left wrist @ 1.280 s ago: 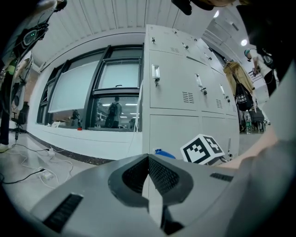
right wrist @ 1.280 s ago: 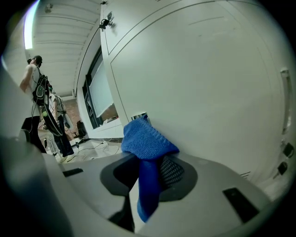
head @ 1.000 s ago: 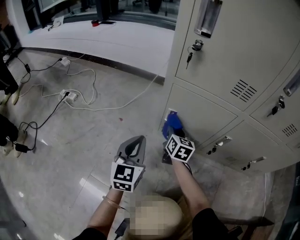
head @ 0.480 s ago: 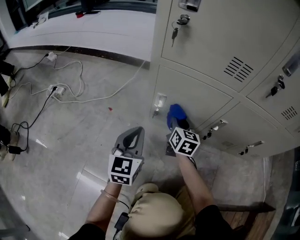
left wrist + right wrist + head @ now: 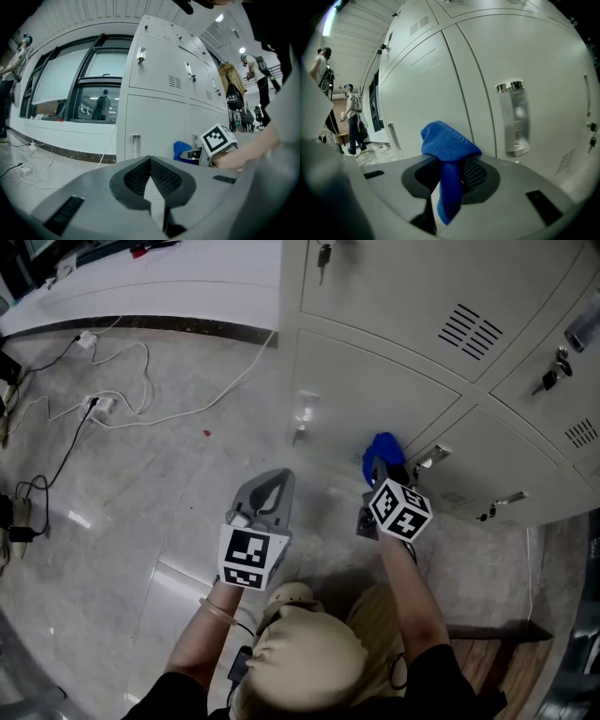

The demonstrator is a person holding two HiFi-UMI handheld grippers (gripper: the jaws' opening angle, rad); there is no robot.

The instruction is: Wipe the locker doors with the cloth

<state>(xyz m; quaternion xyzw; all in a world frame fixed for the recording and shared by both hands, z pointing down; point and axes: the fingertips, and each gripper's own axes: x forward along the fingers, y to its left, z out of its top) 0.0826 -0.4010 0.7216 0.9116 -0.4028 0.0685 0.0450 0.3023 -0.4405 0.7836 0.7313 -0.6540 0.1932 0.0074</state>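
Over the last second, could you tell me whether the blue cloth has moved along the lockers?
Yes. The blue cloth in the right claw slid rightward, away from the clear door handle it was beside.

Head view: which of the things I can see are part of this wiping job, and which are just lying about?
Job:
- blue cloth, clamped in the right gripper
- locker doors

Lying about:
- white cable and power strip on the floor
- black cable near the left edge
- left gripper, shut on nothing, away from the lockers
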